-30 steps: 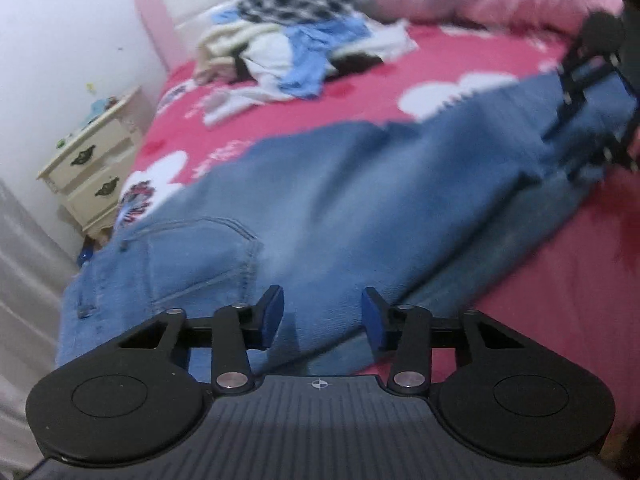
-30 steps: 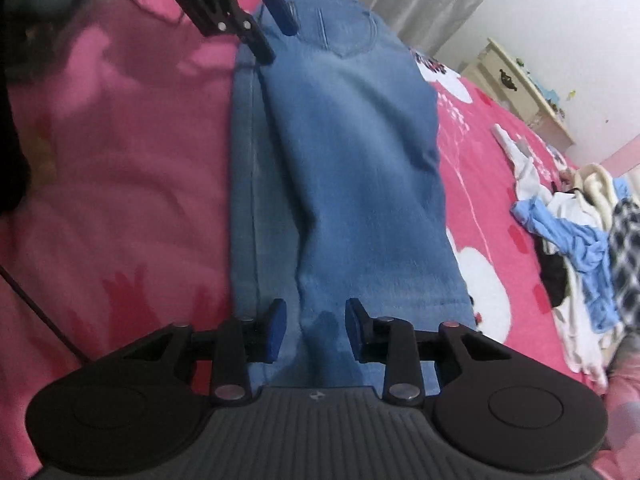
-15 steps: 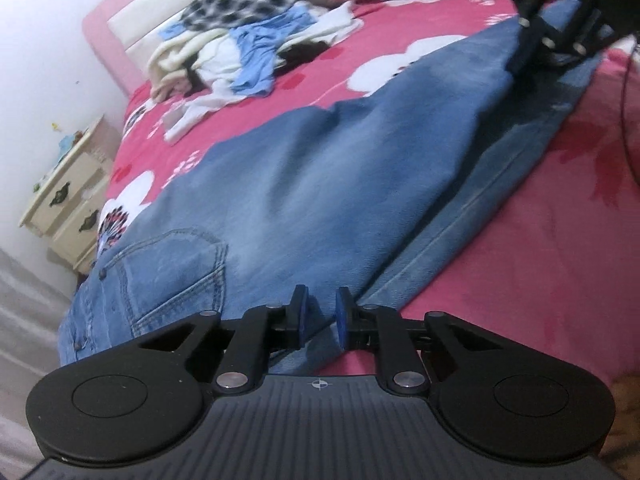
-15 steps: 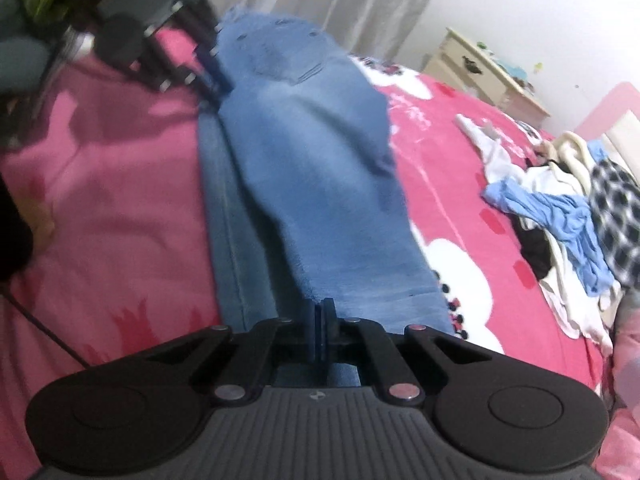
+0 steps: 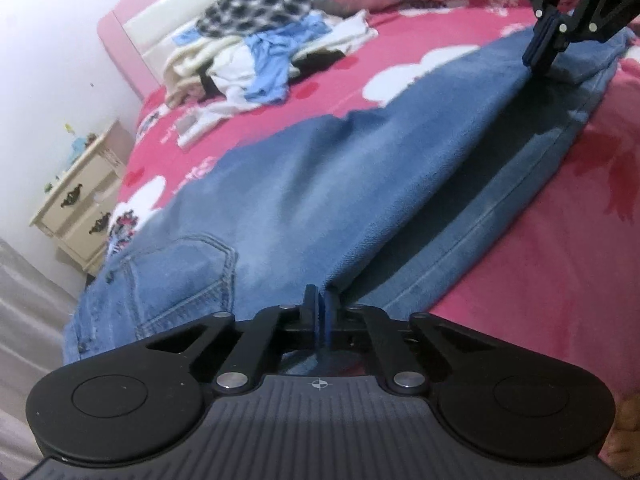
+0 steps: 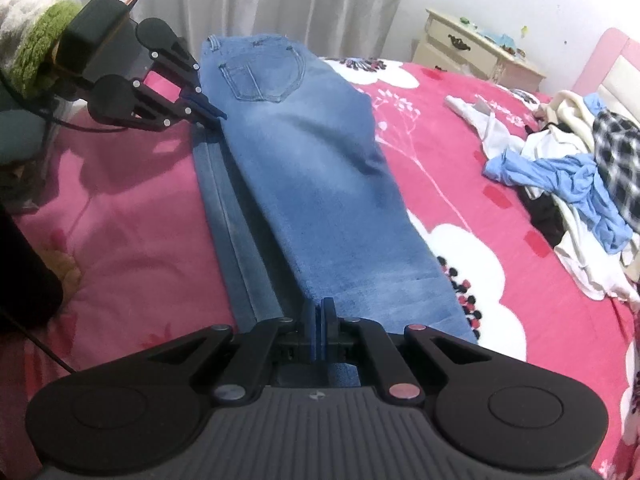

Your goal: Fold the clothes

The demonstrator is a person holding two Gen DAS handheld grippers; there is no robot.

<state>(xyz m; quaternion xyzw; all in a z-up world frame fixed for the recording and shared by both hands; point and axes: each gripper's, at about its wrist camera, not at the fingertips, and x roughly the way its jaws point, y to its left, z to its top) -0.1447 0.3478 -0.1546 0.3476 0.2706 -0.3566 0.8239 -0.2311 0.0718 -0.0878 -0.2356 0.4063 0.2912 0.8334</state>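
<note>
Denim jeans [image 6: 320, 184] lie lengthwise on the pink bed [image 6: 120, 240], one leg over the other. My left hand-held gripper [image 5: 320, 312] & right hand-held gripper [image 6: 319, 320] are both pinched tight on the top leg's edge, waist end & hem end. Mid-fold, I reckon; next needs both lifting evenly, w/o slipping.

Left gripper [image 5: 319, 304] pinches the jeans [image 5: 320, 184]; right gripper [image 5: 540, 54] clamps their far end.

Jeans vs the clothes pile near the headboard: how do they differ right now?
The jeans lie stretched out flat, one leg over the other; the clothes pile is a crumpled heap. The jeans are pinched by the left gripper and right gripper; the pile is untouched. Both rest on the pink bedspread.
</note>
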